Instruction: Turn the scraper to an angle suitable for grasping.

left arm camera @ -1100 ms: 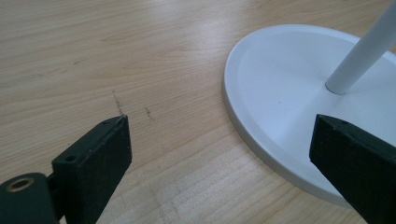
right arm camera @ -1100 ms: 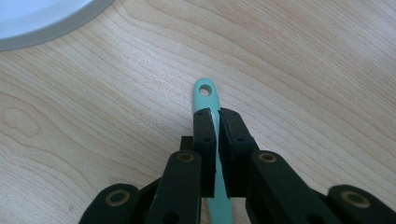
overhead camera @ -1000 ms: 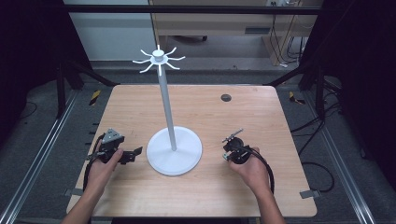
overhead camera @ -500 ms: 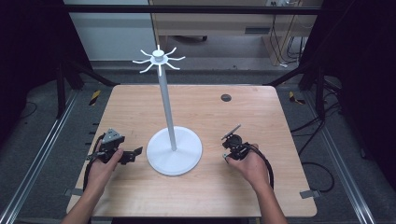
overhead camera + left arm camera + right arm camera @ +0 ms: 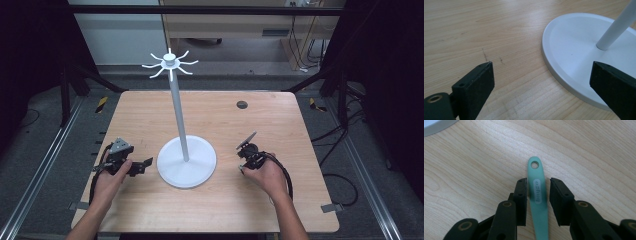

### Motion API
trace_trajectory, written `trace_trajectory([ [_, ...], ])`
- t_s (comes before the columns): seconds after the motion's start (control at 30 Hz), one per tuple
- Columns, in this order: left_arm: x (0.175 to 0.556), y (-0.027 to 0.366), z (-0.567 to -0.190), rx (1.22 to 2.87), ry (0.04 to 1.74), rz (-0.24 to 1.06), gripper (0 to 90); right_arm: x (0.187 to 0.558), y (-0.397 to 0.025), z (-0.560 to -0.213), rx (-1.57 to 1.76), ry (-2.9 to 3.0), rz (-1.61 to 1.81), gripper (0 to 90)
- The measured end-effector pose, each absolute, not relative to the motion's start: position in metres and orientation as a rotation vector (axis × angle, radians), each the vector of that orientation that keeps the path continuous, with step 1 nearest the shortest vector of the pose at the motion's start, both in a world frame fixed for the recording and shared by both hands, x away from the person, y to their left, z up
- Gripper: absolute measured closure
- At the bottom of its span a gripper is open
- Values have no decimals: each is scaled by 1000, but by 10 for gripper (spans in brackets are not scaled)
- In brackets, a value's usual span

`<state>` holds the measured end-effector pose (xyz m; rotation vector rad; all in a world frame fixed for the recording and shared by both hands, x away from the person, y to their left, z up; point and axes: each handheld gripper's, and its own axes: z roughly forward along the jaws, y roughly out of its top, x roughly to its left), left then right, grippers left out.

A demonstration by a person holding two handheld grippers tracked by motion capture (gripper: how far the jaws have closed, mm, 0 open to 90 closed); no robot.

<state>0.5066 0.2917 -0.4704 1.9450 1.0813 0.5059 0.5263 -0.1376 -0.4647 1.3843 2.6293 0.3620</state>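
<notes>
A lab-like recording bay: wooden table inside black metal framing; loose cables on grey floor.

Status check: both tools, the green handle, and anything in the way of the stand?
Left tool open, beside stand base. Right tool around green handle, small gaps either side, grip unconfirmed. Nothing between them and the stand.

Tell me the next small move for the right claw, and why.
Probably shut the right claw firmly on the green handle. The handle sits between its jaws, but a sliver of gap shows on one side, so the grip looks unsure. The hole at its tip suggests hanging it on the white stand, which needs a firm hold first.
</notes>
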Motion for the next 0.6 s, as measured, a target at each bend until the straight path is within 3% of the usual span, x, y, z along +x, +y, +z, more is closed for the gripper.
trace_trajectory([
  [0.6,507,292,-470,1946,1081,506,54,526,-145,-458,1394,2610,438,740],
])
